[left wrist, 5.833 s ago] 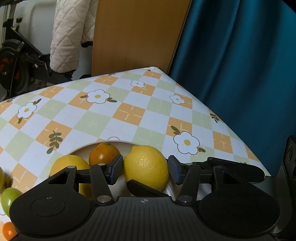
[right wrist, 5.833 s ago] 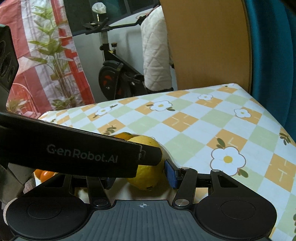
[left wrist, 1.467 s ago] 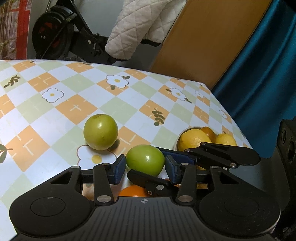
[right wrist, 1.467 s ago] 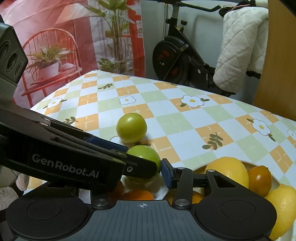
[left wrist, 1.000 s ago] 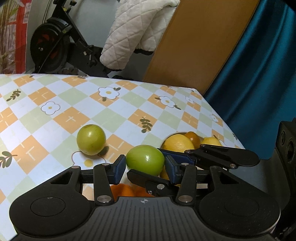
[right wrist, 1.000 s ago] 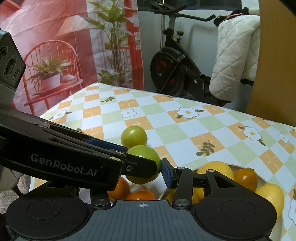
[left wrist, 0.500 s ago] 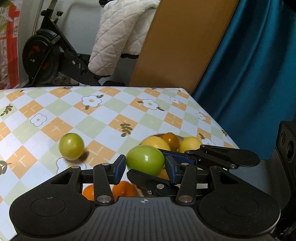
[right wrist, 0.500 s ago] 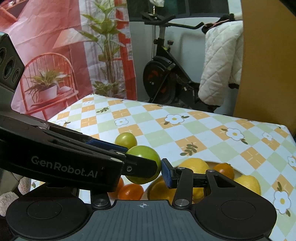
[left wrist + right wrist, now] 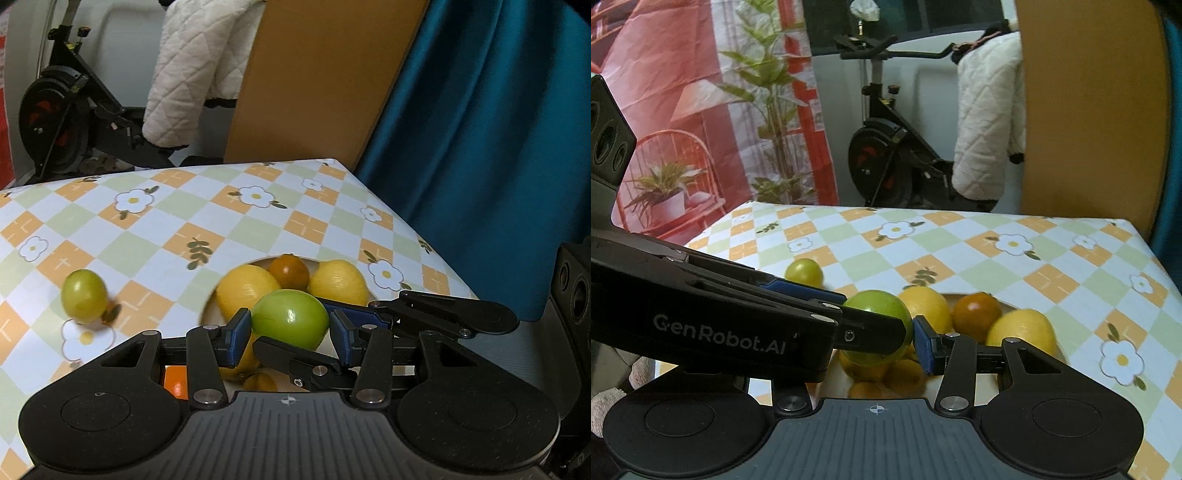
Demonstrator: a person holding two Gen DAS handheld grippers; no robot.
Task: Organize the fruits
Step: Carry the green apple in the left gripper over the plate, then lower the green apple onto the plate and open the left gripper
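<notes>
both wrist views look down close on one green fruit (image 9: pixel 290 318).

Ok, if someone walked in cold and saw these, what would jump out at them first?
Probably the green fruit pinched between the fingers of both grippers at once, left and right, held over a white bowl of lemons and oranges. Next, a second green fruit sits alone on the flowered tablecloth, left of the bowl.

A quilted white jacket (image 9: pixel 988 122) hangs on an exercise bike (image 9: pixel 886 155).
</notes>
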